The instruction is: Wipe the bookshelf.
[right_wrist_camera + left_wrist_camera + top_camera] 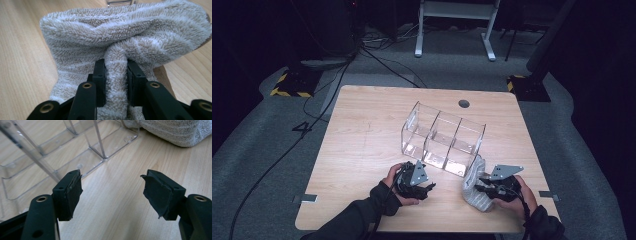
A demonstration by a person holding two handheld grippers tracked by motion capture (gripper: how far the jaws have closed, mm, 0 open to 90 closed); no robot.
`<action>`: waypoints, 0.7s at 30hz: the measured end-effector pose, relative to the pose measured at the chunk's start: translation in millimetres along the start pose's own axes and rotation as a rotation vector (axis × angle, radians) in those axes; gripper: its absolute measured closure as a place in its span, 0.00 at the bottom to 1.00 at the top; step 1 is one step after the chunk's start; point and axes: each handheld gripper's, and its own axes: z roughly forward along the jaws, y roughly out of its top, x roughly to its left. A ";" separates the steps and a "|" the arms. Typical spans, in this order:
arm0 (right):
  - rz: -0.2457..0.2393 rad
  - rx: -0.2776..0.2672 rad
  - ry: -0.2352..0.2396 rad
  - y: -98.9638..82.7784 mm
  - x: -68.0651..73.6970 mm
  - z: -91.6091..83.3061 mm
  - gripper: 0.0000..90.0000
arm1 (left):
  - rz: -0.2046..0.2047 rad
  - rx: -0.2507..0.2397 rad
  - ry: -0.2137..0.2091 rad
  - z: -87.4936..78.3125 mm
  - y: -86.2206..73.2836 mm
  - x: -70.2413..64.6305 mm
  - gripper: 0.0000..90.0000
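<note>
A grey-beige terry towel lies bunched on the wooden table at the front right, just before the clear organiser. My right gripper is shut on a fold of the towel, its pads pinching the cloth from both sides. My left gripper hovers low over the table to the left of the towel. Its jaws stand open with nothing between them. Ahead of them lie the organiser's base and a corner of the towel.
The clear plastic organiser has three compartments and stands mid-table, tilted back. A round cable hole sits near the table's far edge. Cables run over the grey floor to the left, and a white stand is beyond.
</note>
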 end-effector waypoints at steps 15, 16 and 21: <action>-0.085 -0.016 0.113 2.9 26.1 1.7 0.77 | -0.034 0.058 -0.046 -9.3 -23.6 4.6 0.29; -0.097 -0.024 0.114 4.6 30.3 3.1 0.77 | -0.035 0.051 -0.048 -11.6 -23.5 3.0 0.29; -0.131 -0.038 0.132 16.4 48.2 16.1 0.72 | -0.026 -0.036 -0.095 -26.2 -11.6 -10.0 0.28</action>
